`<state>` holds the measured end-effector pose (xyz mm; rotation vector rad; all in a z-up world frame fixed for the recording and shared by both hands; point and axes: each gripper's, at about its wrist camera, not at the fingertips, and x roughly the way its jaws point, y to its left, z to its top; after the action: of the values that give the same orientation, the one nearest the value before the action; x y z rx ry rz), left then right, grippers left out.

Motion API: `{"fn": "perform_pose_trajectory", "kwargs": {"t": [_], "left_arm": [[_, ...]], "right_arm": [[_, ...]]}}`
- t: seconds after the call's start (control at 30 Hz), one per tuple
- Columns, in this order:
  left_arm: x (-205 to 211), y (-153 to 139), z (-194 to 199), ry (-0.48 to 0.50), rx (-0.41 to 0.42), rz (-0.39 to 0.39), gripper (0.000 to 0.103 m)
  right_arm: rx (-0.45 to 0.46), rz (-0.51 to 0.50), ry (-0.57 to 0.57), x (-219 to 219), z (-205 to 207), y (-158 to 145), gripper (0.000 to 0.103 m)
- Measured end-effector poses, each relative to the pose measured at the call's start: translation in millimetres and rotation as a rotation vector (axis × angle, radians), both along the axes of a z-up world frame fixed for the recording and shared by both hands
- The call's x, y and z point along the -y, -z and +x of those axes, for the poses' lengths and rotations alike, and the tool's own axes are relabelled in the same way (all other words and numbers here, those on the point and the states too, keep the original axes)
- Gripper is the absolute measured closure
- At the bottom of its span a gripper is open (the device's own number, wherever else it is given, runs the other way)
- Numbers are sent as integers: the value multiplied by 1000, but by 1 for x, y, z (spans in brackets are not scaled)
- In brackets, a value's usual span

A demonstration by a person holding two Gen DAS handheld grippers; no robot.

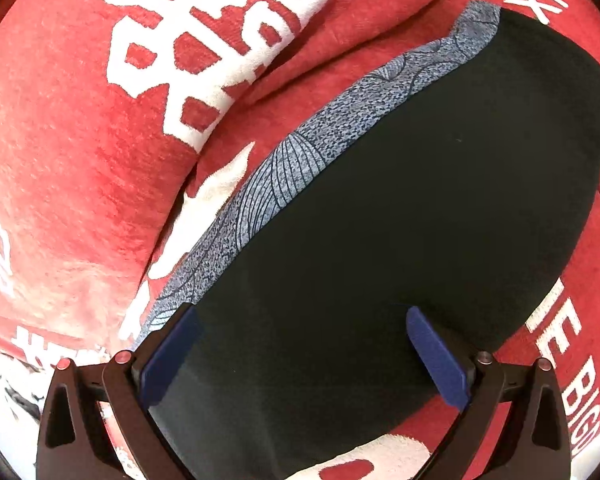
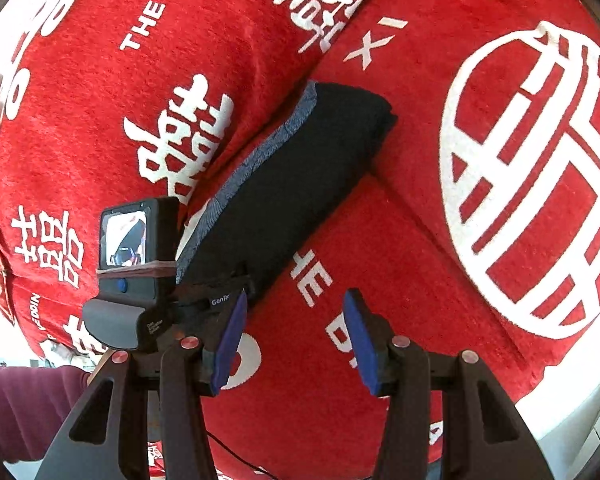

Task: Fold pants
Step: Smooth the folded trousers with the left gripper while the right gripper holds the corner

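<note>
Left tongs (image 1: 304,364) wide open over my folded black pants (image 1: 400,220), gripping nothing; right tongs (image 2: 296,340) open, empty, beside bundle on red blanket (image 2: 400,272). Folding looks finished.

The folded pants (image 2: 296,184) lie on the blanket (image 2: 400,240). The left claw (image 1: 304,344) straddles their near end; the right claw (image 2: 296,332) stands just right of them.

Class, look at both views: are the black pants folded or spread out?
Folded: the black pants form a compact, thick bundle with a stacked end on the red blanket.
</note>
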<state>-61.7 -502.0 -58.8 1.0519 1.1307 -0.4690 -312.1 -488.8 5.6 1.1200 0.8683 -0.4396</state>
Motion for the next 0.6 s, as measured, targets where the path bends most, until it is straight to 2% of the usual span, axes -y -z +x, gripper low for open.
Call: {"fn": "perform_pose_trajectory", "kwargs": {"t": [0.23,0.6], "left_arm": [[-2,-1,3,-2,-15,-7,0],[-13,3,15,-44,-59,-44,0]], "right_arm": [[-4,49,63,17,-20,14,48],[1,73,-6,-4,9,26,48]]}}
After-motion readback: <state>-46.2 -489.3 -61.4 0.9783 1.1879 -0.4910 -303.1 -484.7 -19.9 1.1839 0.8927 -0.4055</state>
